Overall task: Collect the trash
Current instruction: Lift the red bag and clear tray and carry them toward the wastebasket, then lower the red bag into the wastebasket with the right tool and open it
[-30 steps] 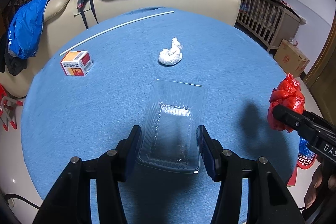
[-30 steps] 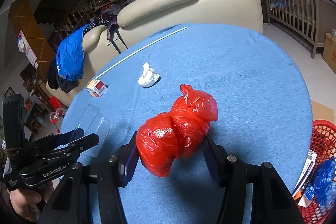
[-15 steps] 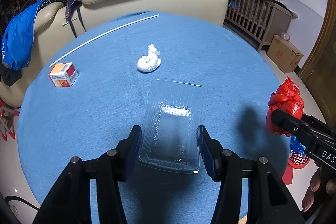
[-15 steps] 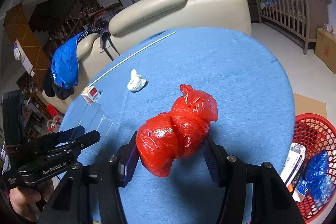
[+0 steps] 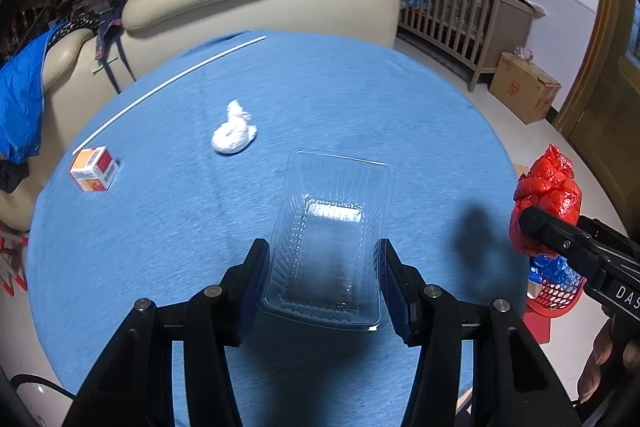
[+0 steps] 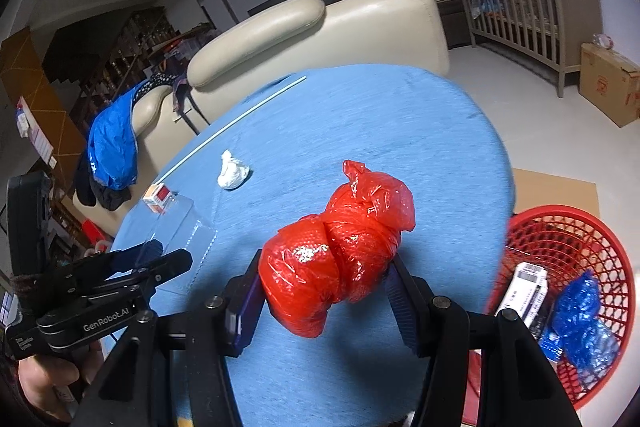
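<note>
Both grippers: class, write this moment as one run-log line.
left gripper: shut on clear plastic tray | right gripper: shut on red plastic bag | red mesh basket: beside table, right

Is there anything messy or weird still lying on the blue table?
Yes, some litter: a crumpled white tissue wad, a small orange and red box near the edge, and a long thin white stick along the far side. Nothing looks spilled or broken.
</note>
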Demonstrator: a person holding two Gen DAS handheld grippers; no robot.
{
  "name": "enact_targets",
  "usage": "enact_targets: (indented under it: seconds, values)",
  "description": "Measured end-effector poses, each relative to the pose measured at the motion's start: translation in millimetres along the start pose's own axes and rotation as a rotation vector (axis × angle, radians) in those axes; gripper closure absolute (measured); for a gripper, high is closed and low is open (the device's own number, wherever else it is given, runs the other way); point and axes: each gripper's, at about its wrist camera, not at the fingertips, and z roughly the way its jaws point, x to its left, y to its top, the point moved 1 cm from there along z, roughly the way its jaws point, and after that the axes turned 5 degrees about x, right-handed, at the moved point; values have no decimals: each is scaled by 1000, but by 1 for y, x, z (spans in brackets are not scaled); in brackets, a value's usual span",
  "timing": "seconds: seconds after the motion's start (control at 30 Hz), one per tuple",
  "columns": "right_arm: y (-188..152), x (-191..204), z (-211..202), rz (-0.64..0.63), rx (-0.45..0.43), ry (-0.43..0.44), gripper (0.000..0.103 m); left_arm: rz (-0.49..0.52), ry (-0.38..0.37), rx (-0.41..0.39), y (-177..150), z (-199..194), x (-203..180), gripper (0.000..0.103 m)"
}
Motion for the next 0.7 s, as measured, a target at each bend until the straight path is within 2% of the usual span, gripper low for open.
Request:
enact_targets:
  seconds: [0.7]
  values:
    - [-23,-99,-56,144,-47,-131,43,141,-56,9,7,6,-74,47]
